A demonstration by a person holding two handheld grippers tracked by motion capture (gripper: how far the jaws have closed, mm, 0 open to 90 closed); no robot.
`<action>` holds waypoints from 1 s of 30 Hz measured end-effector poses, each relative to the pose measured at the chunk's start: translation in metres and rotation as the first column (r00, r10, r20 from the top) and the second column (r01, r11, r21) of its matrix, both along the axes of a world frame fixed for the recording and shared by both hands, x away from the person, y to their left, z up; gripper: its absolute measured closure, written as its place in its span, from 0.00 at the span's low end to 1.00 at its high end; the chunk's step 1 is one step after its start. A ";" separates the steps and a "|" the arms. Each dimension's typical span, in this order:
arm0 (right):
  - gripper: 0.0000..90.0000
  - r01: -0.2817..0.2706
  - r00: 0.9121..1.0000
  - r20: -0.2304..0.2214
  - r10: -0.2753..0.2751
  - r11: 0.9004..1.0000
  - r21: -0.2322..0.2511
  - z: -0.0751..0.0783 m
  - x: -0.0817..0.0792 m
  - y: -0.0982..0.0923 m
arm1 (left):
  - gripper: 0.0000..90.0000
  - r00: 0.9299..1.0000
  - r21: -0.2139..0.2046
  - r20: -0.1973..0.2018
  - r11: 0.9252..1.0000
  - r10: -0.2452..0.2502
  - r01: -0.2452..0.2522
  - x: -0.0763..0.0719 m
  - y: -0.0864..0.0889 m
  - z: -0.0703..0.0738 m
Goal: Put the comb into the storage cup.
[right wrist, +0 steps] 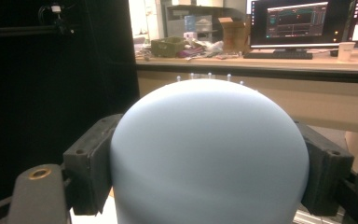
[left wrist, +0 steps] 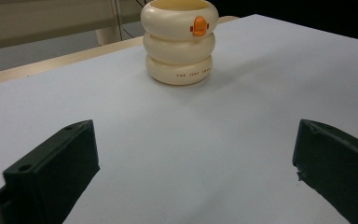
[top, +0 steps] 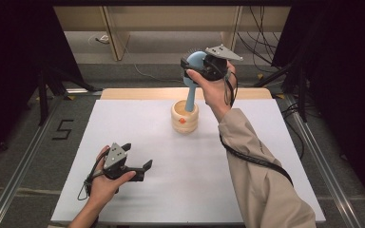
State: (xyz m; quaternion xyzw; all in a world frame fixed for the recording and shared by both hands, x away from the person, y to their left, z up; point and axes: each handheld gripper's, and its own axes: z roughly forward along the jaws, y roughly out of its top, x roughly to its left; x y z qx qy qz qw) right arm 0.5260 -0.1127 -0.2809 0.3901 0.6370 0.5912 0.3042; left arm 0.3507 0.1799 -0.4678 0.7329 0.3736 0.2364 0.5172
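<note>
A cream cup (top: 185, 118) made of stacked rings, with an orange duck bill on its side, stands at the far middle of the white table (top: 138, 123). A light blue brush (top: 195, 61) stands with its handle down inside the cup. My right gripper (top: 191, 66) is shut on the brush's rounded head (right wrist: 209, 154), a black jaw on each side of it. My left gripper (top: 138, 156) rests low over the table's front left, open with nothing between its jaws. In the left gripper view the cup (left wrist: 179, 46) stands ahead of the left gripper (left wrist: 196, 163).
Black curtains hang on both sides. Metal rails run along the floor, with a "5" mark (top: 62, 129) at the left. Cables lie behind the table. The right gripper view shows a desk with monitors (right wrist: 289, 21) in the distance.
</note>
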 end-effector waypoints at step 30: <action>0.23 0.005 1.000 0.011 -0.005 1.000 0.011 -0.009 0.009 0.007 | 0.00 1.000 -0.006 0.002 1.000 0.005 -0.005 0.000 0.000 0.001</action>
